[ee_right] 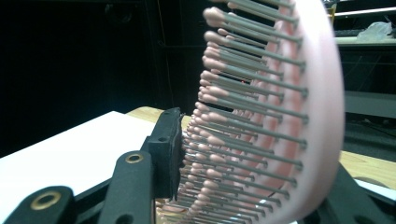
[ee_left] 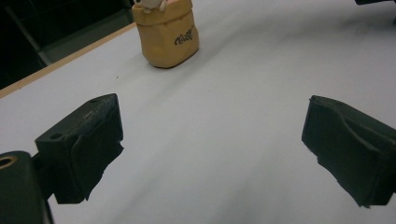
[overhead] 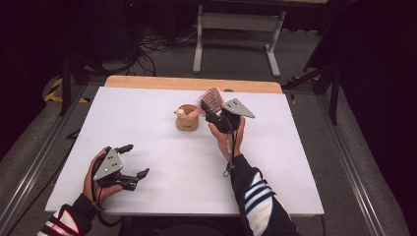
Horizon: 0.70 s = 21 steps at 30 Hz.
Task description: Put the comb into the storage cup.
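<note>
Pink hairbrush (overhead: 211, 100) up in my right tool (overhead: 212, 114), just above tan holder (overhead: 187, 118) mid-counter (overhead: 162, 162). I judge it light, rigid plastic; bristles springy, poor purchase, so grip back or handle. Right tool narrowly parted, one pad (ee_right: 169, 149) against bristles, brush between jaws. Left tool (overhead: 132, 161) wide open, empty, near counter front edge.

I log: pink hairbrush (ee_right: 299, 116), grey bristles pink-tipped; tan pouch-shaped holder (ee_left: 168, 35), dark lettering; white worktop (overhead: 162, 142); black jaws.
</note>
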{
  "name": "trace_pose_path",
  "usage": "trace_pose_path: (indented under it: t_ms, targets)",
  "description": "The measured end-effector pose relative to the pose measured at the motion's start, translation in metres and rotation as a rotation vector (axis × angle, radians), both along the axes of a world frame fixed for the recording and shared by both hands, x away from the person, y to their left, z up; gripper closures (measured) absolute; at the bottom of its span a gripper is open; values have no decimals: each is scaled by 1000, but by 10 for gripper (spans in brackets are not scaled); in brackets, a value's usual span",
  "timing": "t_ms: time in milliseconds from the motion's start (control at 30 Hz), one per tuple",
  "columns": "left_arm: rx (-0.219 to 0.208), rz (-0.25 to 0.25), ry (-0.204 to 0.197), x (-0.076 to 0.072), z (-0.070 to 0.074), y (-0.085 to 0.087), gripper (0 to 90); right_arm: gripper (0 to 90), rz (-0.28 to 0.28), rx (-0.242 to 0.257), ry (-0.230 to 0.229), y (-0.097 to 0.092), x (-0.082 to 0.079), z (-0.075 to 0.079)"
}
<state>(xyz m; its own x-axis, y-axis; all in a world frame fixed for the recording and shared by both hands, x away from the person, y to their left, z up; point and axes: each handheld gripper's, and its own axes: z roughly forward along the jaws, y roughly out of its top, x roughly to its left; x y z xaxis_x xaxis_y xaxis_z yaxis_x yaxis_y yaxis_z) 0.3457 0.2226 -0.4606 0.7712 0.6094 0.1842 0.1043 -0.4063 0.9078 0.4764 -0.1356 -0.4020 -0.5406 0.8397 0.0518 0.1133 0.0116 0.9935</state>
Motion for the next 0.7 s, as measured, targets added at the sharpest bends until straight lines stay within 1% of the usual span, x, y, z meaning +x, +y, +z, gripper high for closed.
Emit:
trace_pose_path:
  t_ms: [233, 300, 700]
  targets:
    - [-2, -2, 1, 0, 0, 0, 62, 551, -18, -10, -1, -2, 1, -3]
    - [-1, 0, 0, 0, 0, 0, 62, 548, -19, -3, 7, -4, 1, -4]
    - [2, 1, 2, 0, 0, 0, 62, 536, -21, -12, 11, -6, 1, -4]
